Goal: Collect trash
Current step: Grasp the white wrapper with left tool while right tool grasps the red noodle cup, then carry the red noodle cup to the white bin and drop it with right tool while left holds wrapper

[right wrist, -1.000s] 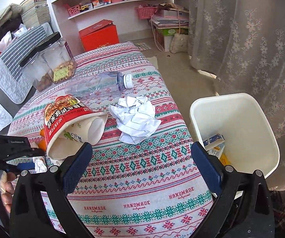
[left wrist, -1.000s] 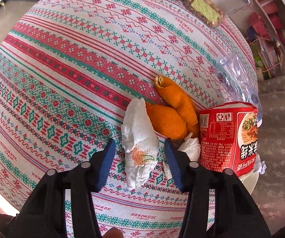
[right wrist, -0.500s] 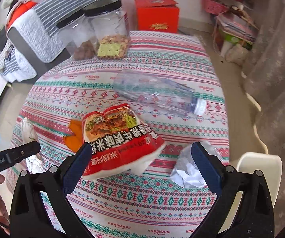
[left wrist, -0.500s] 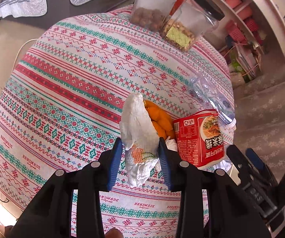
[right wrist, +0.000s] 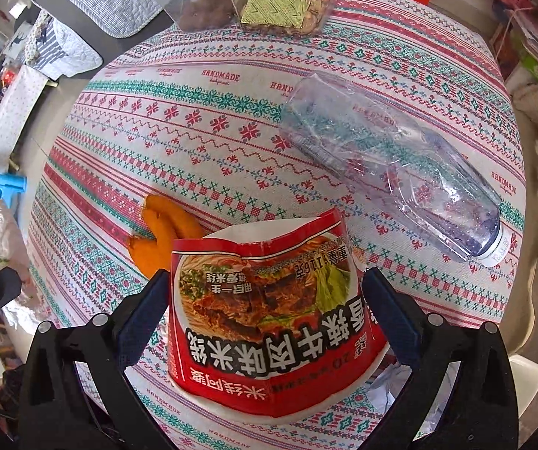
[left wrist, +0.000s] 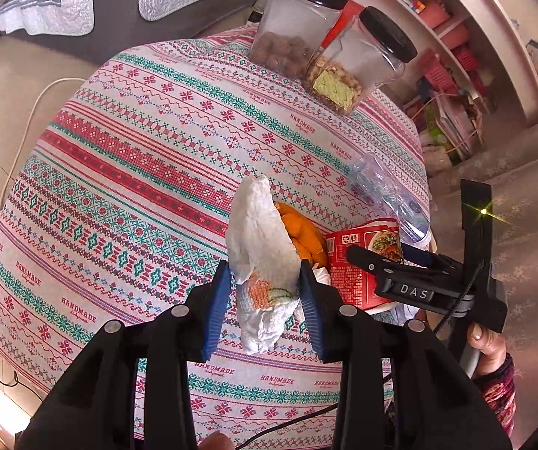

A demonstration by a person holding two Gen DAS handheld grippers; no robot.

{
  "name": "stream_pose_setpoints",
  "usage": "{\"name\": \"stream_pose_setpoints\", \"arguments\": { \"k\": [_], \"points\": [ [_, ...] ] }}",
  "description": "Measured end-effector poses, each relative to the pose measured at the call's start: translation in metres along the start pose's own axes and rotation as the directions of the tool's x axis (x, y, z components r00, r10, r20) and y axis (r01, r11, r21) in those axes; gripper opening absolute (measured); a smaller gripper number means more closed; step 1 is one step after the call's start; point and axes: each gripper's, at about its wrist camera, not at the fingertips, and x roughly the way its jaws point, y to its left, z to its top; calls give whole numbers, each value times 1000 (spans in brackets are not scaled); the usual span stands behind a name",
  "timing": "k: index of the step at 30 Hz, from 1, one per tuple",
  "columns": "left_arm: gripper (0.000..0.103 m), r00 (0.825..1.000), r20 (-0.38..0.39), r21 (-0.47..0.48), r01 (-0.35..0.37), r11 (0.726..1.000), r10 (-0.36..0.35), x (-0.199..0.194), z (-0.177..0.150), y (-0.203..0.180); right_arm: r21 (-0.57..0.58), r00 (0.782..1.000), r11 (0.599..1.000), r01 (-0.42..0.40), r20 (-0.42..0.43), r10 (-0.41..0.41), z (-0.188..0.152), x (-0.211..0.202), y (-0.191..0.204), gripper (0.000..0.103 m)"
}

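Crumpled white paper napkin with an orange-green print was clamped between the left gripper's blue pads, lifted off the red-green patterned tablecloth. Just behind it lay orange peel and a crushed red paper noodle cup on its side. Right gripper straddled that cup, jaws spread, pads not pressing it. Crushed clear plastic bottle lay beyond; 2 black-lidded clear jars stood at the far edge.
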Motion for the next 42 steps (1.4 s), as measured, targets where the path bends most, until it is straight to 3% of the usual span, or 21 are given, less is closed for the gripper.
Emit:
{"name": "stream_pose_setpoints", "arguments": {
  "k": [7,12,14,15,17,20,23,30,38,42],
  "points": [
    [37,1000,21,-16,-7,1000,7,-6,0,7,34,993,999,-15,114,11,-11,-21,3,91],
    [37,999,51,-7,2,1000,-1,-12,0,5,60,972,998,-29,236,14,-16,-50,7,91],
    [37,997,76,-8,0,1000,1,-17,0,4,67,944,998,-17,330,-6,-22,-69,10,91],
    [37,995,95,-6,-2,1000,3,-21,-1,4,65,916,998,-18,402,-9,-29,-82,13,91],
    [37,991,137,11,-3,1000,1,-31,-2,2,50,835,998,-36,551,2,-49,-111,22,92],
    [37,985,173,17,2,1000,-5,-39,0,2,33,745,999,-3,667,-20,-56,-134,34,91],
    [37,982,190,5,19,1000,-20,-43,2,4,57,702,994,-91,712,23,-62,-144,28,91],
    [37,964,261,15,45,999,-47,-56,3,-2,64,660,991,-116,751,29,-70,-158,33,92],
    [37,942,329,27,67,997,-73,-66,2,-13,97,623,992,-83,782,-24,-81,-167,34,92],
    [37,930,356,43,79,996,-89,-69,0,-21,126,594,991,-45,801,-75,-90,-175,33,92]
  ]
}}
